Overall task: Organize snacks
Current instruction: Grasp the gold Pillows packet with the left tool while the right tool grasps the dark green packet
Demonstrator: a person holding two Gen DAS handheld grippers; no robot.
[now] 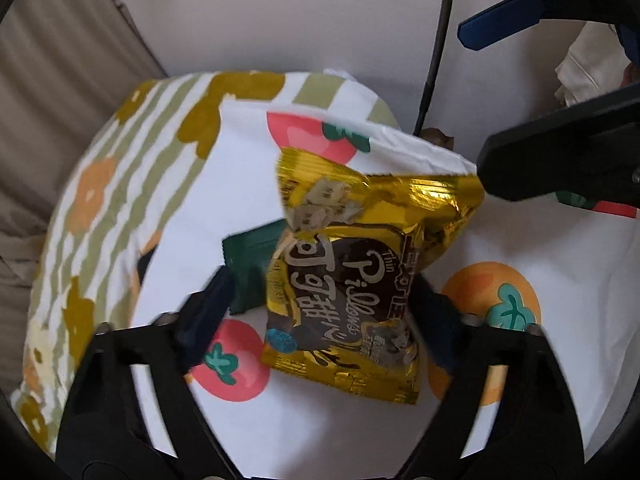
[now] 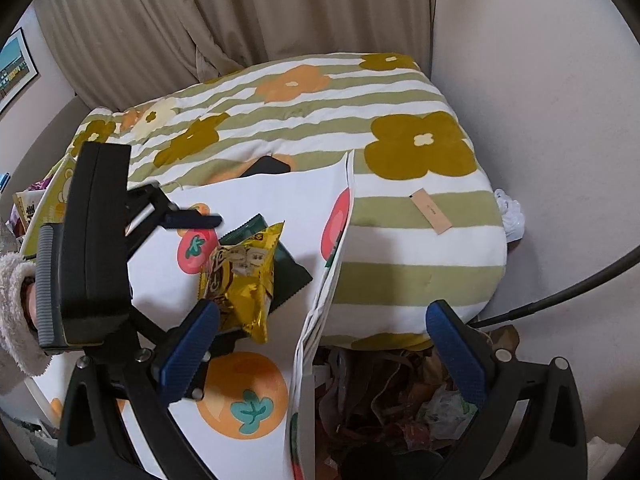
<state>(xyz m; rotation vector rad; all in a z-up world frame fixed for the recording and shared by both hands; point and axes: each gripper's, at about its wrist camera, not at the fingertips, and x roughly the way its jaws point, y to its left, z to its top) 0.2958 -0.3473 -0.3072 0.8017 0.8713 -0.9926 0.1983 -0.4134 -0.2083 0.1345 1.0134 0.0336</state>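
A gold snack packet (image 1: 352,280) with a brown label hangs between the fingers of my left gripper (image 1: 320,320), which looks shut on its lower part. It is above a white bag printed with tomatoes and oranges (image 1: 248,184). A dark green packet (image 1: 250,264) lies on the bag behind it. In the right wrist view the gold packet (image 2: 244,276) and green packet (image 2: 286,270) show left of centre, with the left gripper (image 2: 208,280) holding the gold one. My right gripper (image 2: 332,356) is open and empty, over the bag's edge (image 2: 320,308).
A striped flower-print cushion (image 2: 320,120) lies behind the bag, against beige curtains (image 2: 200,20) and a white wall. A small tan tag (image 2: 431,211) rests on it. Crumpled wrappers and bags (image 2: 400,400) fill the gap below right. A black cable (image 2: 560,296) runs along the wall.
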